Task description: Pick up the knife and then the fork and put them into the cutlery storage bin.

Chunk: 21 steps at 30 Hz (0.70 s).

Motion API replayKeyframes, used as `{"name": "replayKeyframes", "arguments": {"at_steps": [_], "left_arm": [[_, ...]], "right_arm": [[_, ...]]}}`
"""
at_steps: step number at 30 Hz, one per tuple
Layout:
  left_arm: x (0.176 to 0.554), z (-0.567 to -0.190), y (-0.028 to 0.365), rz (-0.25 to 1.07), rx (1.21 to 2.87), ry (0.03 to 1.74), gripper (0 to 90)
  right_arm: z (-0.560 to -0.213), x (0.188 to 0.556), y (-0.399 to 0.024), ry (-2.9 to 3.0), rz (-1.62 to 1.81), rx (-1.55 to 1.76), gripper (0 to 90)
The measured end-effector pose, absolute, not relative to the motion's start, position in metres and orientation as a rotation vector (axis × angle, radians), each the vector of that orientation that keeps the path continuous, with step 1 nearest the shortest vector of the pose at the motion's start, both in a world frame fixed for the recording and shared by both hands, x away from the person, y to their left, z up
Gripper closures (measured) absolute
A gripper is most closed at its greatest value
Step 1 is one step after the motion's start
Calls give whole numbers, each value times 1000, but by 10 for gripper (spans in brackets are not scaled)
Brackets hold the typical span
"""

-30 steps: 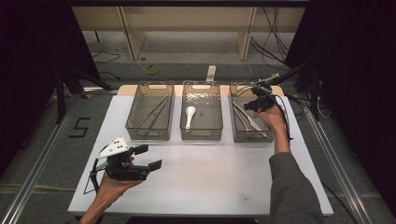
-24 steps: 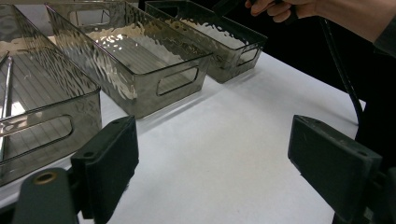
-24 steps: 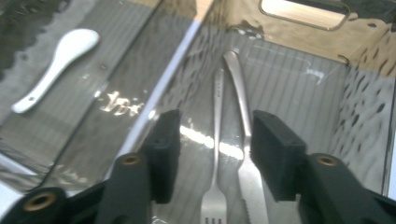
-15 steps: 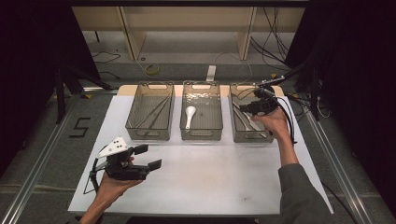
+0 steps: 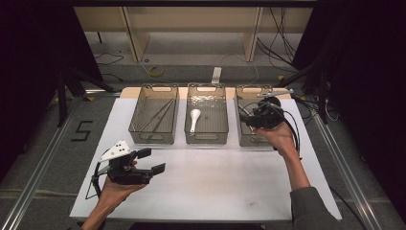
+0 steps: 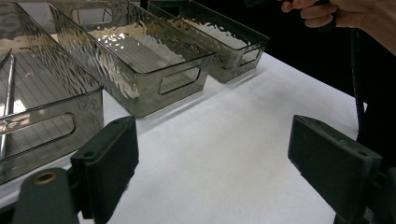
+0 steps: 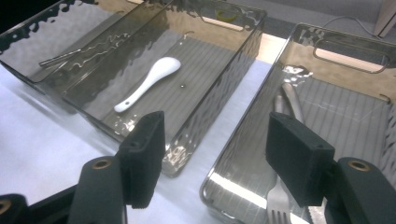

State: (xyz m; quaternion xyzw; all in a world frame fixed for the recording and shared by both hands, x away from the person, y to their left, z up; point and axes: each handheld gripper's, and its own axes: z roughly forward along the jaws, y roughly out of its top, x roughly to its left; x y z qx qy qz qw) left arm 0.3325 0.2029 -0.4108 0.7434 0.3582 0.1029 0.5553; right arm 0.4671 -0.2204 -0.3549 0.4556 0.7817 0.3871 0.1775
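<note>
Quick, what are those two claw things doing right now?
Left gripper: open, holding nothing.
Right gripper: open, jaws just opened wider, nothing between them.

The left gripper is a black, blocky handheld tool with a pale grey three-cornered plate on top, dotted with small dark marks, and a thin black cable looping from its rear. Its fingers are flat, matte dark grey rectangular pads on thick black arms; a brass-coloured ring sits in the arm near the left pad. The right gripper has the same build: two square dark pads, each arm carrying a round brass-coloured eyelet. In the high view its black body trails several black cables in loops. The person's right forearm ends in a grey sleeve near the elbow.
</note>
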Motion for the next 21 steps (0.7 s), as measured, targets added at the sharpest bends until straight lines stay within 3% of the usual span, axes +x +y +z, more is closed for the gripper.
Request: {"name": "replayKeyframes", "arguments": {"at_steps": [21], "left_arm": [[332, -411, 203, 241, 1755, 849, 157]], "right_arm": [[-368, 428, -210, 2168, 1311, 1220, 294]]}}
